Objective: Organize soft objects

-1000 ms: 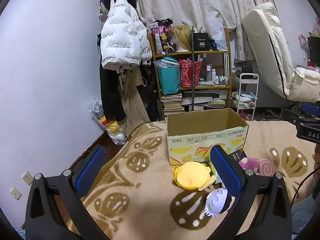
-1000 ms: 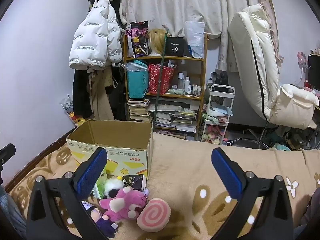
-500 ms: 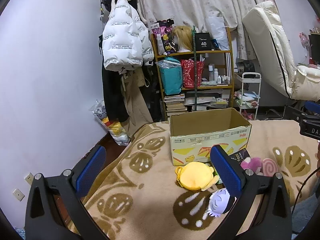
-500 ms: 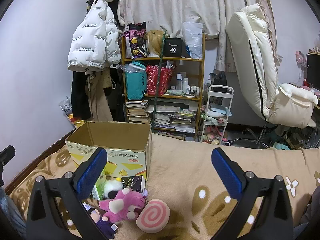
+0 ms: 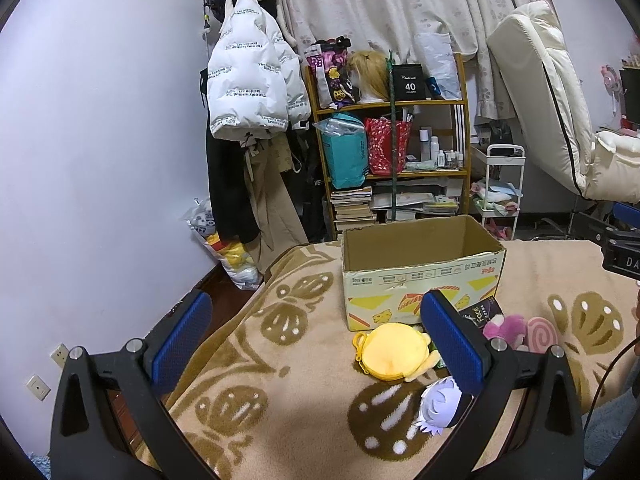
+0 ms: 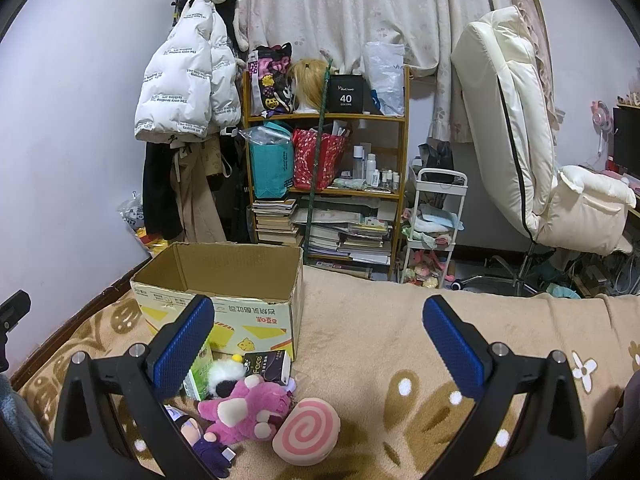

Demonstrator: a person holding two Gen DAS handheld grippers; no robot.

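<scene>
An open cardboard box (image 5: 420, 268) stands on a beige blanket, also in the right wrist view (image 6: 224, 292). In front of it lie soft toys: a yellow plush (image 5: 392, 354), a white-haired doll (image 5: 440, 404), a pink plush (image 6: 248, 404) and a pink swirl cushion (image 6: 306, 430). A small panda plush (image 6: 222, 376) and a purple doll (image 6: 200, 436) lie beside them. My left gripper (image 5: 316, 344) is open and empty, above the blanket left of the toys. My right gripper (image 6: 318, 346) is open and empty, above and right of the toys.
A black "Face" packet (image 6: 268, 364) and a green carton (image 6: 200, 372) lean at the box front. Behind stand a cluttered shelf (image 6: 328, 184), a white trolley (image 6: 436, 224), hanging coats (image 6: 188, 92) and a cream recliner (image 6: 520, 140). The blanket's left edge (image 5: 240, 308) drops to the floor.
Both grippers have drifted slightly; the views shift a little. Both stay open and nothing was grasped or moved.
</scene>
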